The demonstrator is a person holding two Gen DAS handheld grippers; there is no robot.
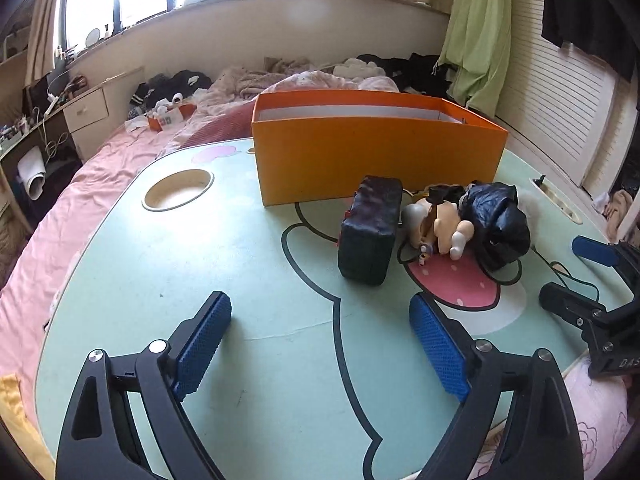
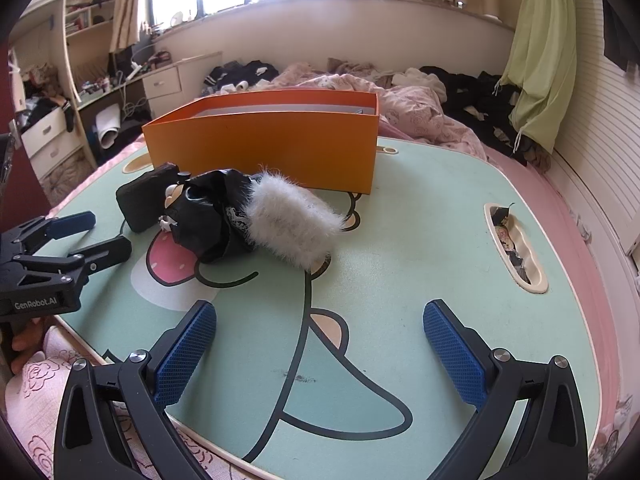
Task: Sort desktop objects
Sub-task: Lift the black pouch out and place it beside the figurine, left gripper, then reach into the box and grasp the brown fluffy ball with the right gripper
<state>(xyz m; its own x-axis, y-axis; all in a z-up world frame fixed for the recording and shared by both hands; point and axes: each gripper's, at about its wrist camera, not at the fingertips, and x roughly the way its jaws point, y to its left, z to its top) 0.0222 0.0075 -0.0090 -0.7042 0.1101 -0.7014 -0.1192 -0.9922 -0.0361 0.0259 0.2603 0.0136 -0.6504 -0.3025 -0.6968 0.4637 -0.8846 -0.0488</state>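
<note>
From the left wrist camera, the left gripper point(image 1: 320, 316) hovers over a mint-green lap table point(image 1: 224, 264) printed with a cartoon figure, its blue-padded jaws spread wide with nothing between them. Ahead sits an open orange box point(image 1: 372, 152) near the table's far edge. Just in front of the box lies a cluster of things: a dark rectangular pouch point(image 1: 370, 230) standing on its side, a small pale doll figure point(image 1: 440, 224) touching it on the right, and a crumpled black shiny bag point(image 1: 500, 224) beyond the doll. The right gripper point(image 1: 576, 272) shows at the right edge, its jaws apart. From the right wrist camera, the right gripper point(image 2: 320, 332) is likewise released, jaws wide and empty above the table's near edge. The same cluster lies in front of the orange box point(image 2: 272, 148), with a white fluffy item point(image 2: 292, 220) resting against the black bag point(image 2: 212, 216) on its right side and the pouch point(image 2: 146, 196) on the left. The left gripper point(image 2: 102, 232) appears at the left edge, open, pointing toward the pouch without touching it. A bed with pink bedding point(image 2: 420, 112) lies behind.
</note>
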